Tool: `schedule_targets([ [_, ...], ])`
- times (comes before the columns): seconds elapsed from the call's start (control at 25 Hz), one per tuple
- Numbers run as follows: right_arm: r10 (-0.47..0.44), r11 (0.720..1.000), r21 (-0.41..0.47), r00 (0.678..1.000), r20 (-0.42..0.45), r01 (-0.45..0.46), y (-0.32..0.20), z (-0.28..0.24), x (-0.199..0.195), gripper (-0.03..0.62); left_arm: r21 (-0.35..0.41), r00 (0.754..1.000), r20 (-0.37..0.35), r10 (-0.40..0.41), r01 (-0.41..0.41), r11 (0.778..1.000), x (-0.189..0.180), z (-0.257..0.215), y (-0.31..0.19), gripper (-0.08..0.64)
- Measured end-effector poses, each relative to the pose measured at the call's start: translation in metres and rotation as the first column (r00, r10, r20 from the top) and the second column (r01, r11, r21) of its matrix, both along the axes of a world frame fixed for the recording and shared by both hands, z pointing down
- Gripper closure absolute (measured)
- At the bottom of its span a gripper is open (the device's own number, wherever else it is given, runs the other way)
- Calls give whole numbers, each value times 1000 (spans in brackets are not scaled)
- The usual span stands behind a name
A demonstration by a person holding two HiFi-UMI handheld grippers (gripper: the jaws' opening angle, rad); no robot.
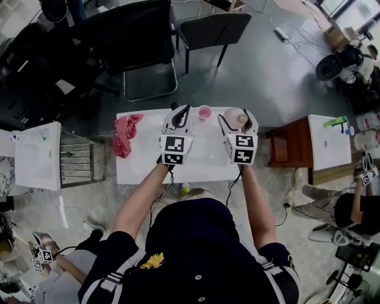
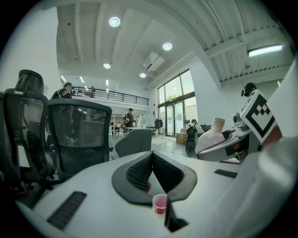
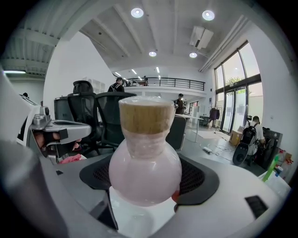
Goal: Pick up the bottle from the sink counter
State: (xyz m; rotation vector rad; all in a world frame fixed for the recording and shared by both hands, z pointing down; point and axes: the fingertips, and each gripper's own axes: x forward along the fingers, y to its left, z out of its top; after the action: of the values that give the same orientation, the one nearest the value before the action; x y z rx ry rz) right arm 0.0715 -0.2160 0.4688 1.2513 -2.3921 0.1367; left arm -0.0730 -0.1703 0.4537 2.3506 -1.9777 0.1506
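While my right gripper grips the round, pink, cork-stoppered bottle wide across its belly, I judge it slippery and fragile; my left gripper, at its nine o'clock, sits closed and empty.

1. A grey polished floor is filling the head view's upper half.
2. A black mesh office chair is standing at upper left there.
3. Tall glass doors are letting daylight in at centre right.
4. Round white ceiling lights are glowing at the top.
5. A black-railed balcony is running across mid-frame.

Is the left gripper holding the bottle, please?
No, the bottle is clamped in the right gripper, and the left gripper is shut and empty.
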Motion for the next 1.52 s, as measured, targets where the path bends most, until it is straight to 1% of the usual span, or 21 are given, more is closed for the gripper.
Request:
schedule_targets([
  [0.12, -25, 1000, 5, 1000, 4, 25, 5, -11, -8, 173, -1, 1000, -2, -31, 31, 1000, -12, 0, 8, 541],
  [0.28, -68, 998, 17, 997, 31, 67, 12, -27, -26, 173, 33, 998, 15, -55, 54, 998, -30, -18, 16, 541],
  [0.44, -113, 993, 23, 993, 34, 112, 30, -36, -34, 173, 34, 999, 26, -44, 44, 998, -30, -30, 32, 541],
  [0.64, -169, 985, 42, 986, 14, 168, 47, -49, -43, 173, 65, 997, 40, -71, 69, 996, -36, -43, 52, 541],
  [0.8, -222, 973, 63, 975, 6, 222, 62, -64, -54, 173, 110, 993, 24, -113, 110, 988, -44, -59, 69, 541],
  [0.92, -264, 962, 75, 964, 0, 264, 73, -70, -64, 173, 126, 990, 5, -144, 142, 982, -49, -66, 80, 541],
  [1.12, -300, 953, 47, 953, 43, 298, 92, -74, -76, 173, 131, 984, -12, -178, 178, 975, -56, -69, 97, 541],
  [1.32, -325, 946, 37, 943, 77, 323, 109, -80, -83, 173, 130, 983, -9, -181, 181, 975, -57, -75, 113, 541],
  [1.52, -339, 941, 33, 935, 103, 338, 123, -84, -84, 173, 150, 988, 1, -155, 153, 977, -46, -86, 123, 541],
])
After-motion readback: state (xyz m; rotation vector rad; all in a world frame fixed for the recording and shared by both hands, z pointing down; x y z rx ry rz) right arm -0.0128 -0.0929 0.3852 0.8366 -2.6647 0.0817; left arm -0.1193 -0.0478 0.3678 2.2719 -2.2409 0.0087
